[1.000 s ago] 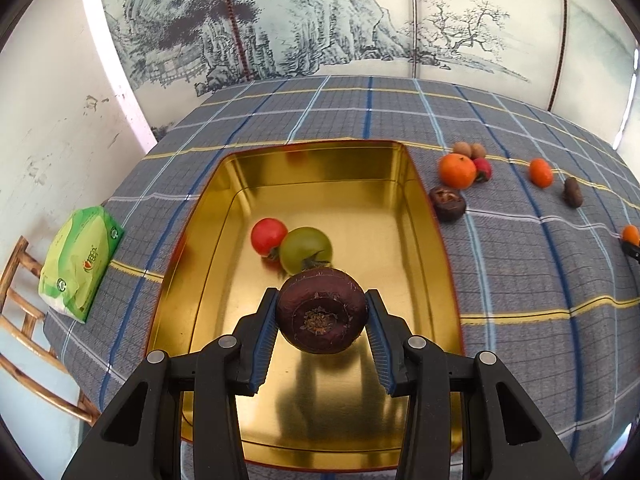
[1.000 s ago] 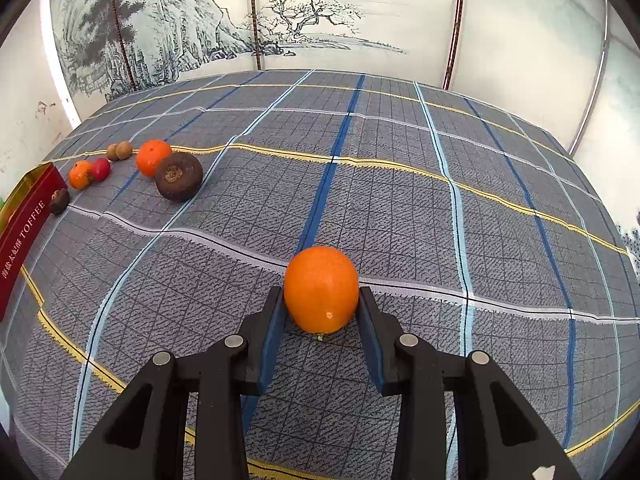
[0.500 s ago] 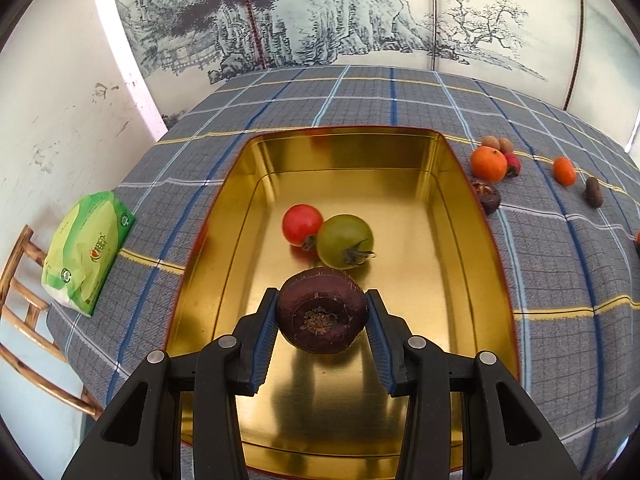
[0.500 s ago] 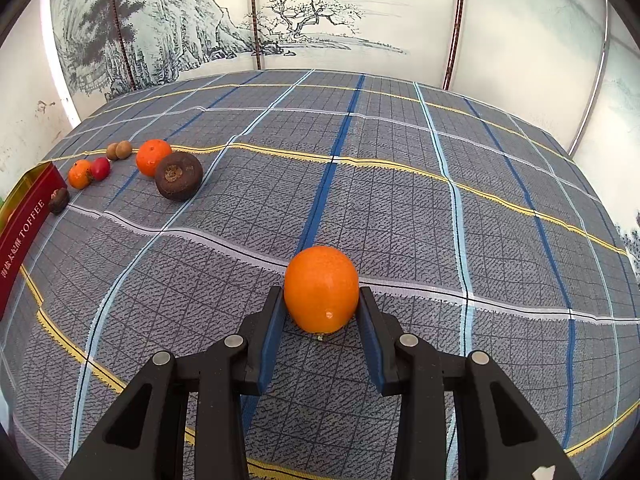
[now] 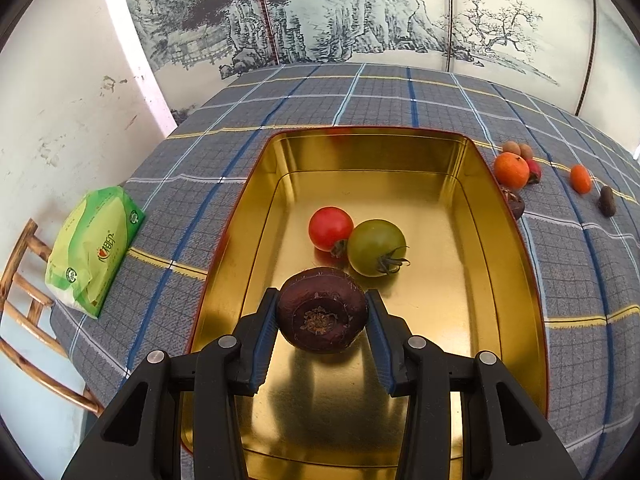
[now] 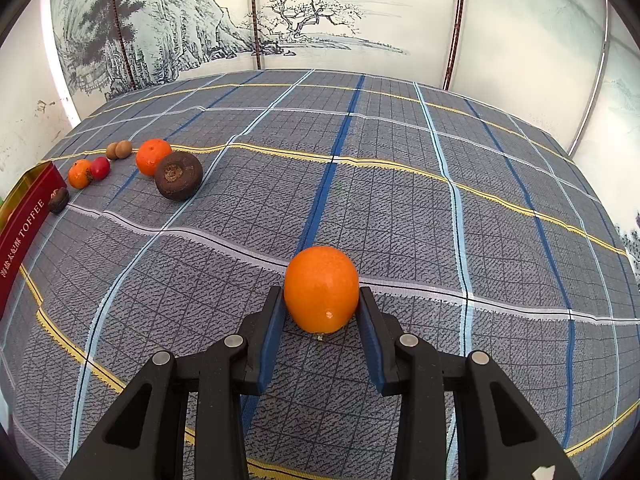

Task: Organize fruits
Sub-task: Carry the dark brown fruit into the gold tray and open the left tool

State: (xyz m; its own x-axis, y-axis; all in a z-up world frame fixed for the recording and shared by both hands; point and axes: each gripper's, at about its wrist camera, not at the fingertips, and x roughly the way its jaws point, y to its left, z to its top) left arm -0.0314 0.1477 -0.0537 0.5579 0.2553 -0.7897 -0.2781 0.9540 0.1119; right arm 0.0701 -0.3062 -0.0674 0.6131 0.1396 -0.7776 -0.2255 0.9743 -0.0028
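Note:
My left gripper [image 5: 322,320] is shut on a dark purple round fruit [image 5: 322,316] and holds it just above the floor of the gold tin tray [image 5: 492,240]. A red tomato [image 5: 330,228] and a green tomato [image 5: 376,247] lie in the tray just beyond it. My right gripper [image 6: 320,312] is shut on an orange kumquat [image 6: 321,300] low over the plaid tablecloth [image 6: 400,200].
Loose fruits lie on the cloth right of the tray: a tangerine [image 5: 510,169], a small orange fruit [image 5: 580,178], a dark date [image 5: 607,201], brown longans [image 5: 517,149]. A brown round fruit [image 6: 178,181] and the tray's red side [image 6: 24,228] show at left. A green packet [image 5: 93,248] lies by the table's left edge.
My left gripper with the purple fruit has moved left and lower over the tray; the tomatoes now sit nearer the fruit. The right gripper has not moved.

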